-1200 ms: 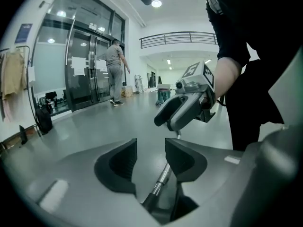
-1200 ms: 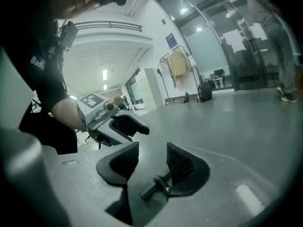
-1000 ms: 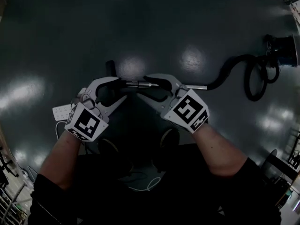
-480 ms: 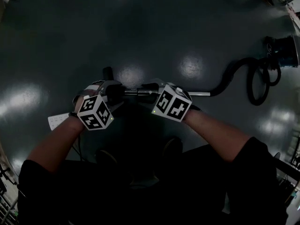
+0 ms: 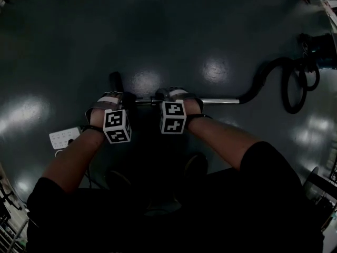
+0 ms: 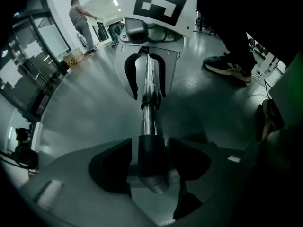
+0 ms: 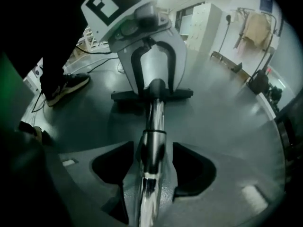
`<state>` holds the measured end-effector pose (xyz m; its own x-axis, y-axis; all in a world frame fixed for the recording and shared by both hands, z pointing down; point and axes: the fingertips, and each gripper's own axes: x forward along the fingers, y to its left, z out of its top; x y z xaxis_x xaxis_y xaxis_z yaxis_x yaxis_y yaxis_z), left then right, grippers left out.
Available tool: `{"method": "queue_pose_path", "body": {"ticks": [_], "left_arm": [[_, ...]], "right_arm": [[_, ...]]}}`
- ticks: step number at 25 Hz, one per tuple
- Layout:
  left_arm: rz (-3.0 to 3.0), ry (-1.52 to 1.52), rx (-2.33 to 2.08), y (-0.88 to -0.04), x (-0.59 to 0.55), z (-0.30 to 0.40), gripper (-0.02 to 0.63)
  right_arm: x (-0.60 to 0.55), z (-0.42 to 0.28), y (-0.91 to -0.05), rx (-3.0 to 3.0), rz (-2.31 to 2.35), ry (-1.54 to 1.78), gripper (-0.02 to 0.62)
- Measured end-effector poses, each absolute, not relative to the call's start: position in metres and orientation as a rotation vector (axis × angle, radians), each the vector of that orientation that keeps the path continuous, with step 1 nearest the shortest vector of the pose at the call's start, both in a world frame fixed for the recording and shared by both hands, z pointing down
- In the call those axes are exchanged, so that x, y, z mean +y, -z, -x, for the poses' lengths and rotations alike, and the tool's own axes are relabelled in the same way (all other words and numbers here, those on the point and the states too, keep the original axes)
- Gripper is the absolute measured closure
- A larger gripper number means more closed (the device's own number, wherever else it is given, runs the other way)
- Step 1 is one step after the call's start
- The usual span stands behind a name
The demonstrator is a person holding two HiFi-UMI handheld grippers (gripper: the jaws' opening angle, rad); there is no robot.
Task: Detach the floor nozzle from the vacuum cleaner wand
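The black plastic floor nozzle (image 5: 116, 82) lies on the dark glossy floor (image 5: 158, 30). It sits at the 9 o'clock end of the chrome metal wand (image 5: 216, 101), which runs level across the head view. A black ribbed hose (image 5: 263, 74) leaves the wand's 3 o'clock end. Nozzle and wand are not yet apart.

The left claw (image 6: 151, 164) straddles the nozzle's round black collar (image 6: 152, 148); its jaws are opening and the pads do not press. The right claw (image 7: 152, 167), at 3 o'clock of the left, straddles the chrome tube. Its jaws are likewise opening, with gaps on either side.

Recommended: close each claw squarely on its own side of the joint, left on the collar and right on the tube. Then pull straight along the wand's axis, without bending.

Against one second ago: both claws were raised and tilted above the wand, and they now sit down over it. Wand and hose lie as before.
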<state>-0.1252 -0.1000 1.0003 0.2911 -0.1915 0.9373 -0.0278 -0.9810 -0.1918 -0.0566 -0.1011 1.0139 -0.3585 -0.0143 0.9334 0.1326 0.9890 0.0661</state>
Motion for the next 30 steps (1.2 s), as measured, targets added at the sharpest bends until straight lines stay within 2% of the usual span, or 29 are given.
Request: {"method": "queue_pose_path", "body": {"ticks": [4,9,19,30], "left_arm": [[2.314,1.834,0.194,-1.019,-0.102,0.129,0.361],[2.252,1.848,0.165,-1.029,-0.107,0.129,0.416],[2.274,1.923,0.085,-1.035,-0.1,0.128,0.42],[2.779,2.072,-0.281,-1.019,-0.07,0.128,0.433]], "right_arm": [[-0.1,0.053,-1.037,-1.878,0.081,0.249,0.345],[-0.104,0.054,-1.05,-1.868,0.104,0.204,0.347],[-0.093,0.051,-1.043,-1.833,0.151,0.085,0.36],[-0.08,0.049,-1.033,-1.847,0.218,0.18,0.357]]}}
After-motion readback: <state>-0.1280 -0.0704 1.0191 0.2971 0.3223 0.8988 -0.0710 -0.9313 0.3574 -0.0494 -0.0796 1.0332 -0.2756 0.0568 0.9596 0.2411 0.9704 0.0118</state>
